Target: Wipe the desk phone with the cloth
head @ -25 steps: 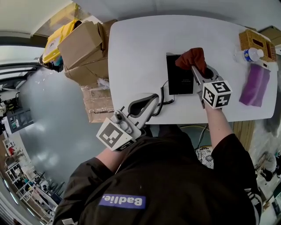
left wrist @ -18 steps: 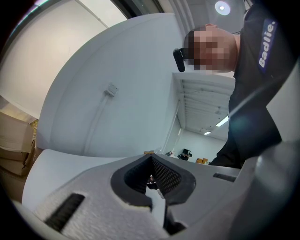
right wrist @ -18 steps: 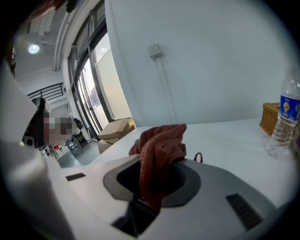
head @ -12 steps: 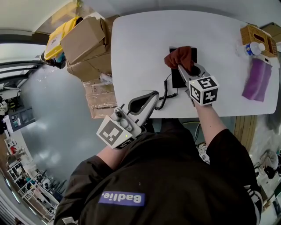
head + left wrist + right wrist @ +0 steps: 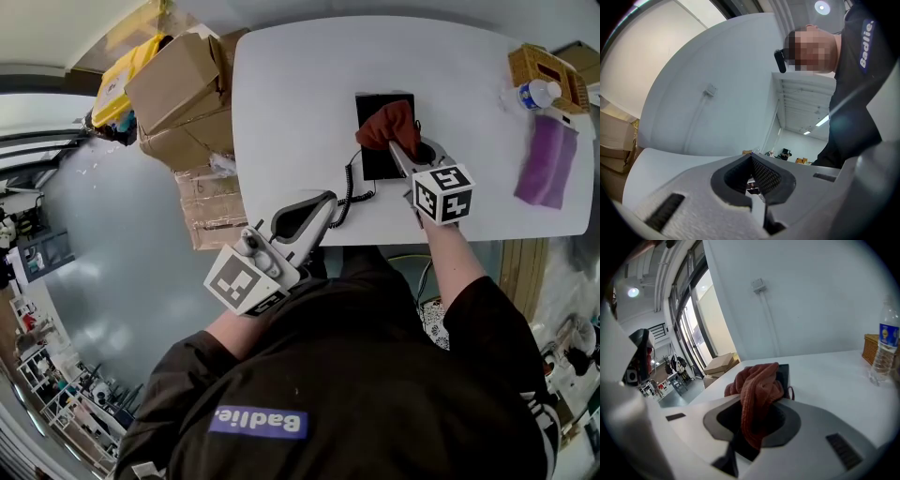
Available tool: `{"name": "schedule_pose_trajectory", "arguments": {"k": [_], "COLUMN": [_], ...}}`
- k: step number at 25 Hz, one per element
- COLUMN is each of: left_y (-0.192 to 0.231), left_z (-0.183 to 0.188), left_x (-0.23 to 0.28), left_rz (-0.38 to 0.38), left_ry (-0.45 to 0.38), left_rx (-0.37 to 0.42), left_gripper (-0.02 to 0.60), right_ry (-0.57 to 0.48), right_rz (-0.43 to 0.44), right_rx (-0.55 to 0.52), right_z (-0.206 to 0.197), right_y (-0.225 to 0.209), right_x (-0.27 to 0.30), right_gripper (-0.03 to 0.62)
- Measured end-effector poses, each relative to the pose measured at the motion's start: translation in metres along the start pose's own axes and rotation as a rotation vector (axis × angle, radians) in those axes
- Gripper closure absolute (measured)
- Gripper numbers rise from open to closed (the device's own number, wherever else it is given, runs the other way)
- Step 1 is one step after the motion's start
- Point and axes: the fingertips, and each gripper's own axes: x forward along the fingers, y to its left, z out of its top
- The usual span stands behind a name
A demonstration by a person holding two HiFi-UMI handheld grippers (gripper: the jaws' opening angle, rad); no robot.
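Tabletop [image 5: 300,94] lies open behind and left of the phone [image 5: 373,161], which sits near the front edge, its coiled cord [image 5: 349,192] reaching that edge. The right gripper [image 5: 398,145] clenches the red cloth [image 5: 389,125], bunched on the phone. The left gripper [image 5: 323,202] hangs off the front edge. Its own view shows the jaws pressed together on nothing. A bottle [image 5: 530,94] and basket [image 5: 539,70] crowd the right end.

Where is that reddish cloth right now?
In the head view, the cloth is pinched in the right gripper, lying over the desk phone, right of the coiled cord.
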Motion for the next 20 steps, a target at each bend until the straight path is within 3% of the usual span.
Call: {"name": "schedule_pose_trajectory", "arguments": {"k": [8, 20], "left_y": [-0.004, -0.002], "left_z": [0.001, 0.001], "left_x": [0.000, -0.015], "left_rz": [-0.024, -0.031], "left_ry": [-0.002, -0.010], "left_rx": [0.006, -0.003], "left_gripper": [0.575, 0.575], "right_ry": [0.008, 0.054], "right_rz": [-0.101, -0.015], "right_rx": [0.036, -0.021], "right_z": [-0.020, -0.027], "right_y": [-0.040, 0.030], "right_x": [-0.031, 0.005], "right_gripper": [0.500, 0.500]}}
